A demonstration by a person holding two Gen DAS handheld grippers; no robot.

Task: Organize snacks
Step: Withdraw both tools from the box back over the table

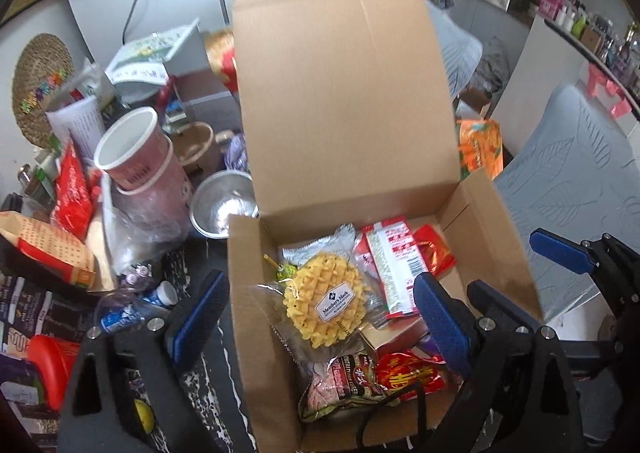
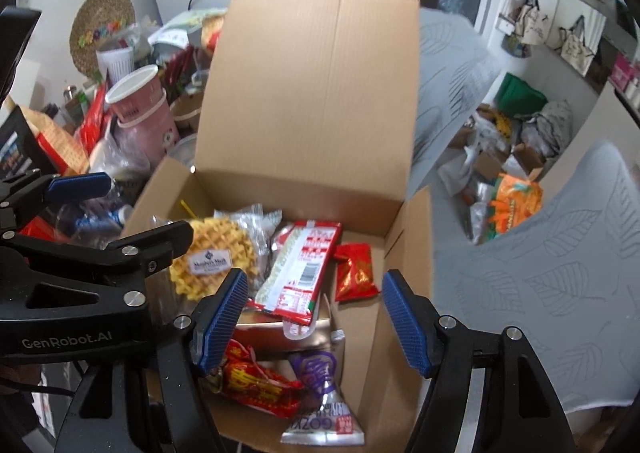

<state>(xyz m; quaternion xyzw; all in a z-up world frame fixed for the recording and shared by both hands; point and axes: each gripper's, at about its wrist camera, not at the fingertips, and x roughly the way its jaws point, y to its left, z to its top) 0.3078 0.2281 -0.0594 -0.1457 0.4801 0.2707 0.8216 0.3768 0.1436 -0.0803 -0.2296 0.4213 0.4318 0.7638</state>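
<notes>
Two tools are hanging empty over my cardboard box (image 1: 352, 109), left tool (image 1: 320, 317) spread wide and right tool (image 2: 316, 317) parted, while the waffle snack (image 1: 324, 301) is lying inside at nine o'clock of the long red packet (image 2: 300, 269).

Stacked pink cups (image 1: 140, 161), steel bowl (image 1: 222, 209), woven mat (image 1: 40, 89).
</notes>
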